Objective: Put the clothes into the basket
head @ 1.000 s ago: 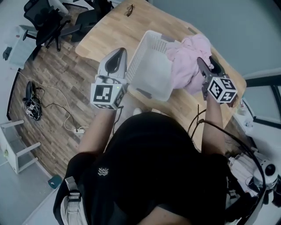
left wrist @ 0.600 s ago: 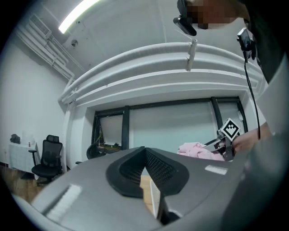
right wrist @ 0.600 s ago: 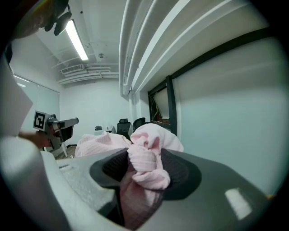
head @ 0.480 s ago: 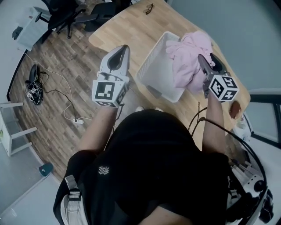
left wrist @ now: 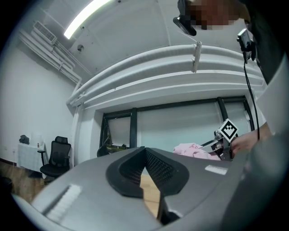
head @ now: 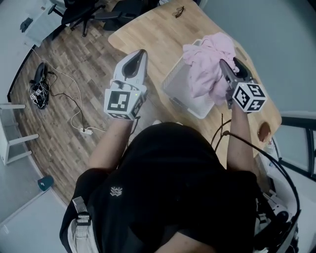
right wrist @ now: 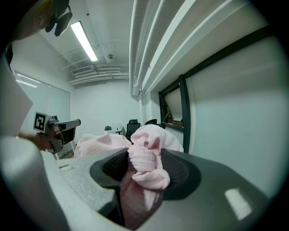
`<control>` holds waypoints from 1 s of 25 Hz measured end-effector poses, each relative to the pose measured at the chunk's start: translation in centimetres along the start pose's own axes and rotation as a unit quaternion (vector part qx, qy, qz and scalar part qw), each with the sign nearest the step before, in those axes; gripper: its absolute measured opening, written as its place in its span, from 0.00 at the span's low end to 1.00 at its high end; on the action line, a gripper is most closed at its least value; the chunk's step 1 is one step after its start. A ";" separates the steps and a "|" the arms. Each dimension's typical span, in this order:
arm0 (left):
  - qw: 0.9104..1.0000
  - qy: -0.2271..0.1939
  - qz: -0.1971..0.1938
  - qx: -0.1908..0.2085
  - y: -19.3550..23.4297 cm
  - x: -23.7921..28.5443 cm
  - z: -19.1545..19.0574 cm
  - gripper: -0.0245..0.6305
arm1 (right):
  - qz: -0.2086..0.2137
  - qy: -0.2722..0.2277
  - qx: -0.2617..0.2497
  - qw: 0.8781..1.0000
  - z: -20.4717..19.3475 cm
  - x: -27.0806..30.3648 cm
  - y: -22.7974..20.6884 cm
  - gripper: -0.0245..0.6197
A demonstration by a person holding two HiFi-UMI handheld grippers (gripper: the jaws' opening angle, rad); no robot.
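A pink garment [head: 205, 62] hangs bunched from my right gripper [head: 223, 65], whose jaws are shut on a fold of it. It hangs over the far right part of the white plastic basket [head: 178, 88] on the wooden table [head: 153, 34]. In the right gripper view the pink cloth [right wrist: 149, 135] fills the gap between the jaws of the right gripper [right wrist: 144, 158]. My left gripper [head: 139, 53] is held left of the basket, above the table's near edge, shut and empty. The left gripper view shows its jaws [left wrist: 144, 151] meeting at the tips, with the garment [left wrist: 192, 149] beyond.
A pair of glasses [head: 178, 10] lies at the table's far end. Office chairs [head: 84, 10] stand beyond the table. Cables [head: 39, 89] trail over the wood floor at left. A small brown object [head: 264, 131] sits at the table's right edge.
The right gripper has carried the pink garment up and left, from beside the basket to over it. The left gripper has barely moved.
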State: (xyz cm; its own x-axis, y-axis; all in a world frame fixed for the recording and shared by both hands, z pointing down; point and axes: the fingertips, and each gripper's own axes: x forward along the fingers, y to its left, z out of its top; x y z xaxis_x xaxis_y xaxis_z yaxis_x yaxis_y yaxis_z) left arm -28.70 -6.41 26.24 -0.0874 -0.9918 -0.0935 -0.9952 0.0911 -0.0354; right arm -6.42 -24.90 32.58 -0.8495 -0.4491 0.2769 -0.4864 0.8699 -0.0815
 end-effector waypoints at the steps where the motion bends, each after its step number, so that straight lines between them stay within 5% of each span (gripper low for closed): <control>1: 1.000 0.001 0.002 0.000 0.2 -0.2 -0.1 0.04 | 0.003 -0.001 -0.001 1.000 0.1 0.3 0.3 0.38; 13: 0.999 0.033 0.019 -0.005 2.5 -0.8 -2.3 0.04 | 0.020 0.027 0.017 0.999 -2.9 3.1 1.3 0.38; 25: 0.997 0.074 -0.015 -0.016 0.5 0.7 -6.3 0.04 | 0.017 0.065 0.021 0.998 -8.1 4.4 0.6 0.38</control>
State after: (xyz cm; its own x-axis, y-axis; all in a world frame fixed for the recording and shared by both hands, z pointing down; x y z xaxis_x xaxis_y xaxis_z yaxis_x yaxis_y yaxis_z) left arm -29.49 -7.64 32.42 -0.0600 -0.9966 0.0558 -0.9982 0.0599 -0.0045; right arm -8.78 -24.67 41.44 -0.8327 -0.3874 0.3956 -0.4690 0.8733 -0.1321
